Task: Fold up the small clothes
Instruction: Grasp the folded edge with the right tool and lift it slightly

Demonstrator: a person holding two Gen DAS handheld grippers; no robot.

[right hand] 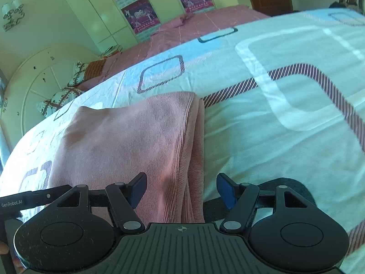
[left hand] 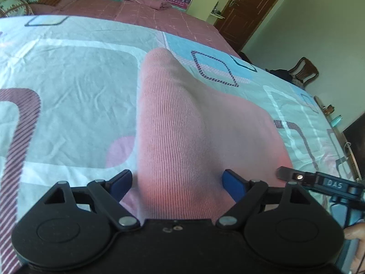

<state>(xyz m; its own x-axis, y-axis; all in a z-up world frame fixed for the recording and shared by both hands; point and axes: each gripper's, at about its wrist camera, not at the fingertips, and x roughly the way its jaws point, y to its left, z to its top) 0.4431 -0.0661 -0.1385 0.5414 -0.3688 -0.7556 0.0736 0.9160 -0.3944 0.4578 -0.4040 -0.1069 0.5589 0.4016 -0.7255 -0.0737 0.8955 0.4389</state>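
Closest to the left camera is the left gripper (left hand: 178,186), its jaws spread wide on either side of the pink knitted garment (left hand: 182,123) without pressing on it. This garment lies on the bed (left hand: 68,73), on a sheet printed with squares, and it already looks folded into a long narrow shape. In the right view the right gripper (right hand: 181,188) hangs over the near right edge of the same garment (right hand: 127,137); its jaws also stand apart, and nothing is pinched between them. At that edge two or three layers are visible, stacked one on another. I judge the cloth to be light, soft and quite limp, with a ribbed knit that should not slip much between the pads, but it will sag and stretch if lifted from one point only. A good hold would be at the two near corners, taking all layers together, so that the fold does not open when the near end is carried over toward the far end.
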